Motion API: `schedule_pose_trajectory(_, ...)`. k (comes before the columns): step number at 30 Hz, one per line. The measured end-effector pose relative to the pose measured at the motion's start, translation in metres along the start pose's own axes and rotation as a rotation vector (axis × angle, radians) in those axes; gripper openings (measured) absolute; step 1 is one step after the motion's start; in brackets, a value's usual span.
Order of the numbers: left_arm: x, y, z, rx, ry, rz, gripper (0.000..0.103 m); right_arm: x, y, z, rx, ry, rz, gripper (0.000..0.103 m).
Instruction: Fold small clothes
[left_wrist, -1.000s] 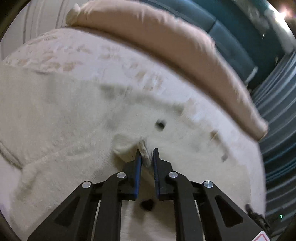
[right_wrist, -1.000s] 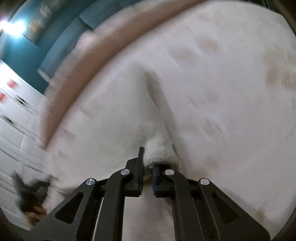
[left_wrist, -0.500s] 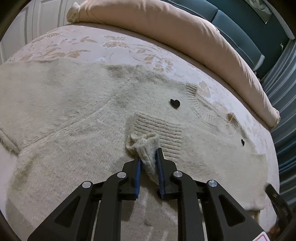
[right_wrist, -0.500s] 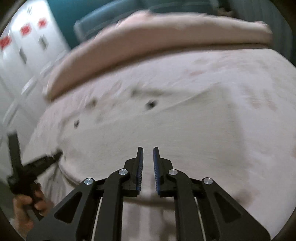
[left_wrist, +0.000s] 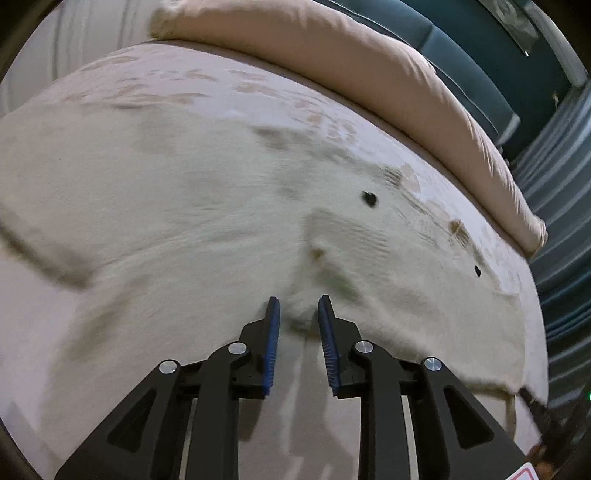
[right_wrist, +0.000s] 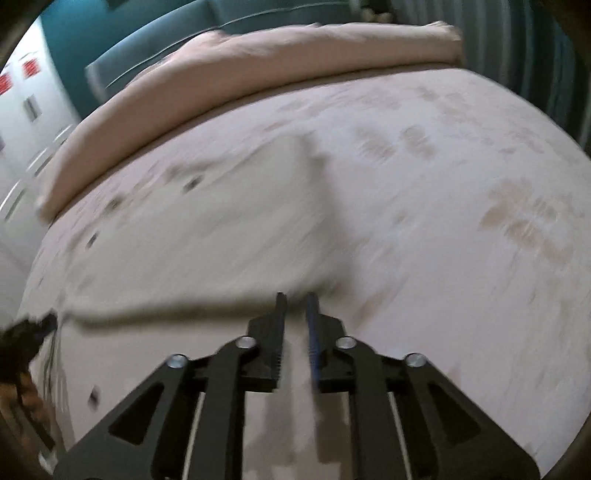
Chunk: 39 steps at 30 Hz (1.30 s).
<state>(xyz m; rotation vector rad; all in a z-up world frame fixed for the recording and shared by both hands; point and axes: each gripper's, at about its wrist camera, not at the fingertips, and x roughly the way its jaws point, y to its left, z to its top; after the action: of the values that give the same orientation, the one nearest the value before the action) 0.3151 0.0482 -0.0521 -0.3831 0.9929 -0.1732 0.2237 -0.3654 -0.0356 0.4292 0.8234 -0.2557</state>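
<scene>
My left gripper (left_wrist: 297, 308) is hanging over the cream sweater (left_wrist: 177, 206) spread flat on the patterned bedspread (left_wrist: 177, 79); its jaws have just been opening, a fuzzy cuff sitting loose between them. My right gripper (right_wrist: 295, 299) has been parting too, nothing between. A pink rolled duvet (right_wrist: 258, 62) is lying beyond, nothing blocking.

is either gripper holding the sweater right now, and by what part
Nothing is held: the left gripper has just opened around the sweater cuff, and the right gripper is empty.
</scene>
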Motion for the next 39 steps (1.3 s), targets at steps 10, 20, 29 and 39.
schedule_pose_trajectory(10, -0.121, 0.208, 0.052, -0.226, -0.157, 0.303, 0.052, -0.014, 0.047, -0.079, -0.109, -0.033, -0.021, 0.044)
schedule_pose_trajectory(20, -0.12, 0.351, 0.12, -0.544, -0.203, 0.371, 0.056, -0.008, 0.055, -0.091, -0.163, -0.044, -0.056, 0.062)
schedule_pose_trajectory(29, -0.136, 0.238, 0.166, -0.24, -0.29, 0.271, 0.009, -0.006, 0.05, -0.091, -0.142, -0.052, -0.024, 0.067)
schedule_pose_trajectory(39, -0.1, -0.088, 0.078, 0.221, -0.181, -0.183, 0.027, -0.008, 0.047, -0.09, -0.127, -0.049, 0.031, 0.075)
